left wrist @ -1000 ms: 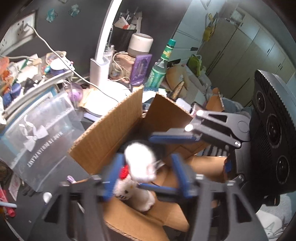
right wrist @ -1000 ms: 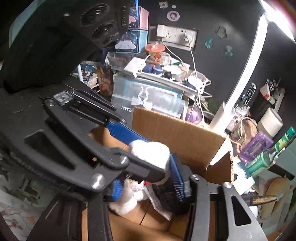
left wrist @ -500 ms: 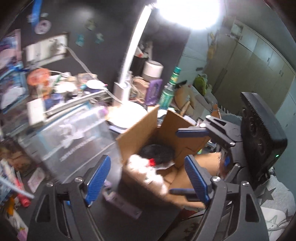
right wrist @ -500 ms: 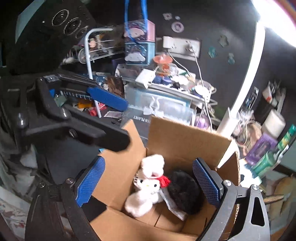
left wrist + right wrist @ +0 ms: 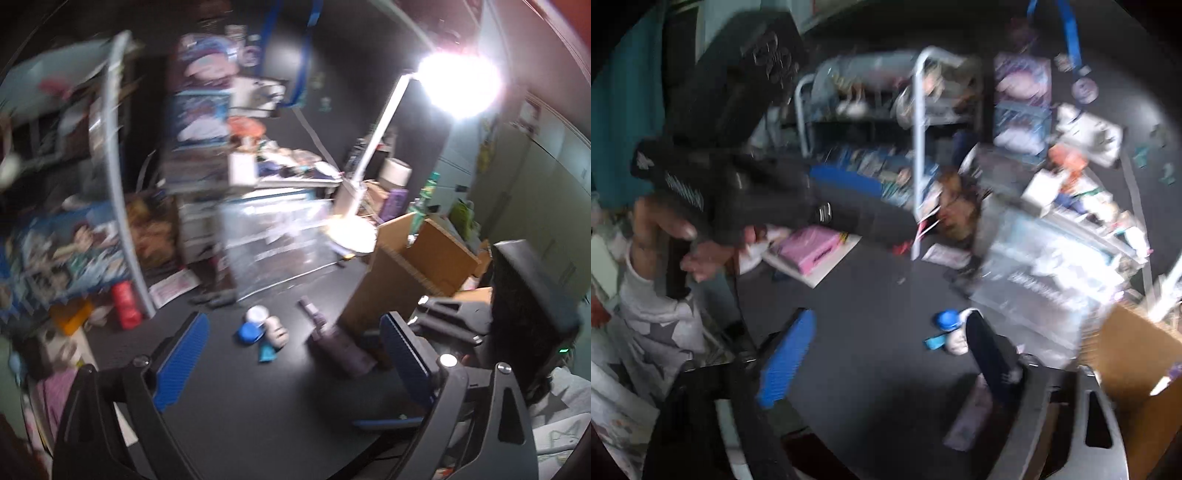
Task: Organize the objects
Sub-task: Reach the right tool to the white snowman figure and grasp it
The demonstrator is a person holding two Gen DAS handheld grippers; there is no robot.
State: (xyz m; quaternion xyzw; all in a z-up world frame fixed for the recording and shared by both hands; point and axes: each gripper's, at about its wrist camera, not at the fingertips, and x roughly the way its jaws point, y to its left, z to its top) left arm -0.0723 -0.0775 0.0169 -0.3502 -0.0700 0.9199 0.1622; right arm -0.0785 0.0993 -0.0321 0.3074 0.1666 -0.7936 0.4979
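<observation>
My left gripper (image 5: pixel 295 354) is open and empty above the dark desk (image 5: pixel 258 398). Just beyond it lie a small blue-and-white toy cluster (image 5: pixel 260 330) and a purple flat object (image 5: pixel 340 347). The cardboard box (image 5: pixel 413 266) stands to the right; its inside is hidden. My right gripper (image 5: pixel 890 354) is open and empty over the desk, left of the box (image 5: pixel 1134 362). The blue-and-white toys (image 5: pixel 949 330) and the purple object (image 5: pixel 971 417) sit near its right finger. Both views are blurred.
A clear plastic bag (image 5: pixel 273 240) stands behind the toys, beside a lit desk lamp (image 5: pixel 373 155). Shelves with boxes and clutter (image 5: pixel 199 140) fill the back and left. A red can (image 5: pixel 125 304) and a pink package (image 5: pixel 809 251) lie at the left.
Both grippers have pulled back and swung left, away from the box. The white plush toy that the left gripper let go into the box is now out of sight.
</observation>
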